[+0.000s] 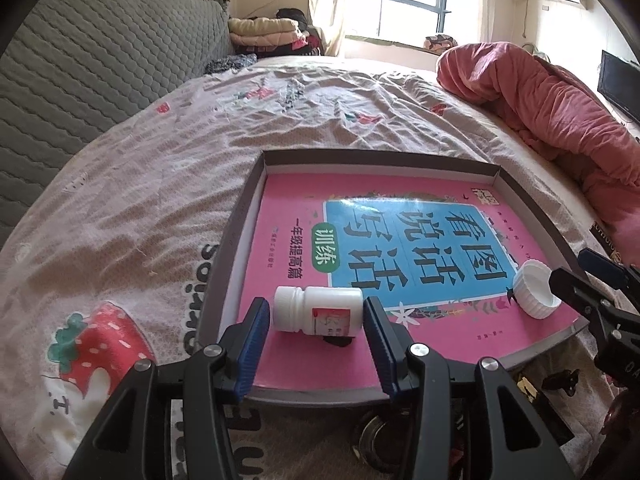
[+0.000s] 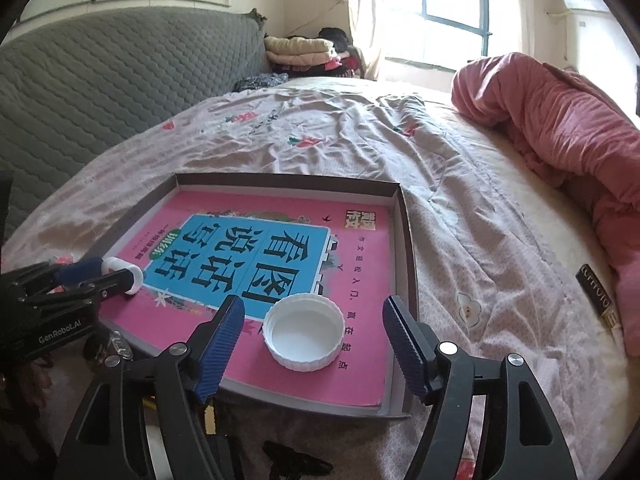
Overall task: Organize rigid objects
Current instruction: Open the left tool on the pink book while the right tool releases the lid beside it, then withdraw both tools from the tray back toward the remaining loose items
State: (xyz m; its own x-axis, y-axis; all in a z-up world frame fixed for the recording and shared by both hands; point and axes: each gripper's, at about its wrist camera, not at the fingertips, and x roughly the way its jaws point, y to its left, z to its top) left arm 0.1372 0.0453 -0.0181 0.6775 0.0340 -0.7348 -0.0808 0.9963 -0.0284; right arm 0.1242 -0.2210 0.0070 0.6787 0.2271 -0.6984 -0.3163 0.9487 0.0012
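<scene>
You have the bottle [image 1: 318, 311] and cap [image 2: 304, 333] lying on the book [image 2: 352, 248] in the tray [image 2: 408, 232], both grippers' fingers [image 1: 252, 344] released around them, recapping seemingly left.

White bottle [image 1: 318, 310], white cap [image 2: 304, 327], pink-and-blue book [image 2: 280, 264], strawberry-print sheet [image 1: 160, 184].

We look across a bed [image 1: 160, 184] under a wrinkled strawberry-print sheet; a grey quilted headboard [image 1: 92, 60] lines its left side. Beyond its far end, daylight floods through a curtained window [image 1: 404, 0], with folded blankets [image 1: 264, 30] stacked left of it. A pink duvet [image 1: 560, 120] lies bunched along the bed's right edge.
</scene>
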